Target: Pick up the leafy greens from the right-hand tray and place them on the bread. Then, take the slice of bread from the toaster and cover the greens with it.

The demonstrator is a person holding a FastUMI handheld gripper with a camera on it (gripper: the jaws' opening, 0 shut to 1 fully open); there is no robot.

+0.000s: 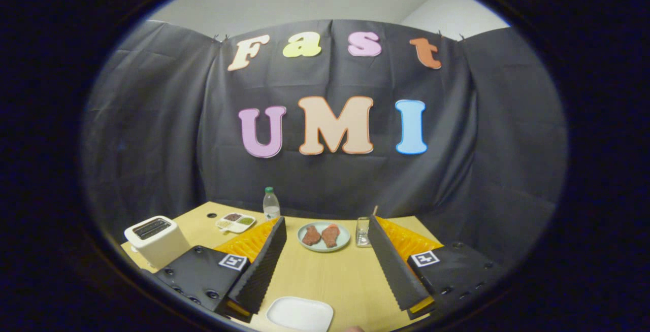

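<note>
Fingers (264,266) of the hand-held gripper (327,266) were spread wide with nothing between them but bare tabletop (325,276). It was held high and well back, most likely so that everything on the tabletop could be seen at once.

Just under the fingers, at the near edge, lay a white plate (299,314). It looked flat and bare, with no bread or greens that I could make out on it.

Beyond the fingers sat a round plate (323,236) with two reddish-brown pieces on it, side by side. A small clear glass (362,231) stood just beside it.

The toaster (156,240) stood to the left of the left finger, white and boxy, with dark slots on top. Whether a slice was inside, I could not tell.

Farther back were a small tray (235,222) with brown and green bits in its parts, and a bottle (271,203) with a green cap. The greens were too small to tell for sure.
</note>
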